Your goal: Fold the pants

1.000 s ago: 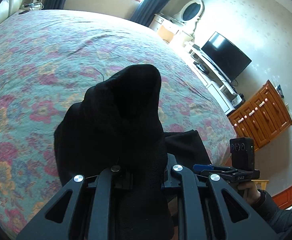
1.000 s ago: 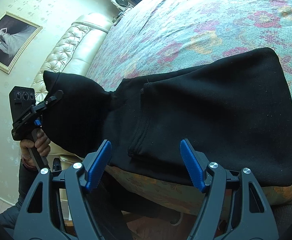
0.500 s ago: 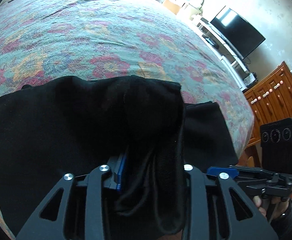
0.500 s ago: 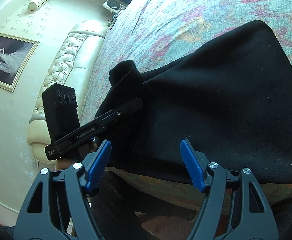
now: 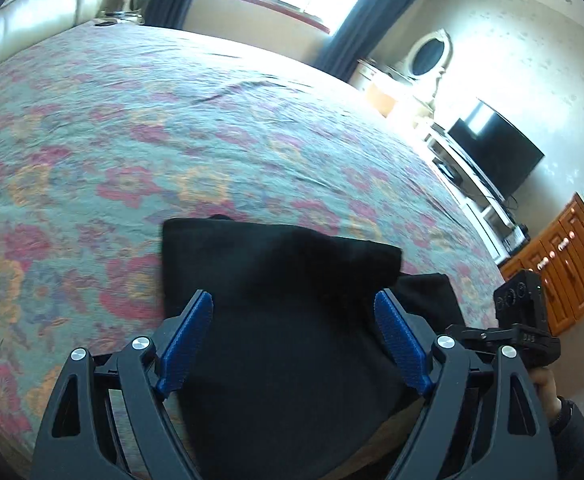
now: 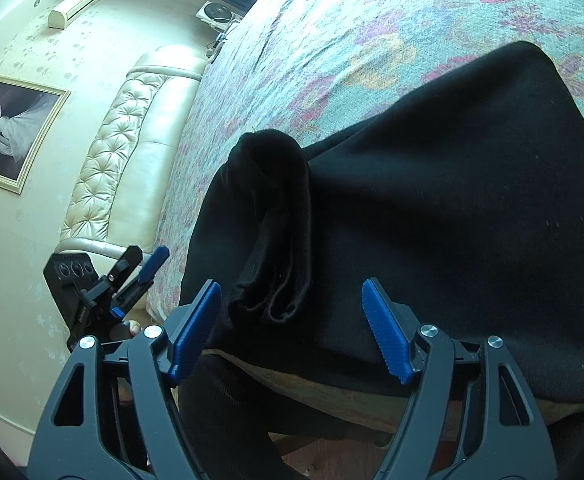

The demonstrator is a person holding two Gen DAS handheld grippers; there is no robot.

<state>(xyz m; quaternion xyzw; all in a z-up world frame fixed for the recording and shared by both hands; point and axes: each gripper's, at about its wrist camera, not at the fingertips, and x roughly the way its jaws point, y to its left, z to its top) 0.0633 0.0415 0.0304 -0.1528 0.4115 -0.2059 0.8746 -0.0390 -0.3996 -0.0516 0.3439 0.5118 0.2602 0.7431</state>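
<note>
While both grippers' fingers hang released, left gripper (image 5: 294, 342) just opening, pants (image 6: 432, 208) soft, limp: pinch rolled edge at 9 o'clock.

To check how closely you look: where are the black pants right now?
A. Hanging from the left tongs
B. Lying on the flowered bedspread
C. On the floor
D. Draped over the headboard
B: the black pants rest on the flowered bedspread, and no tongs grip them.
</note>
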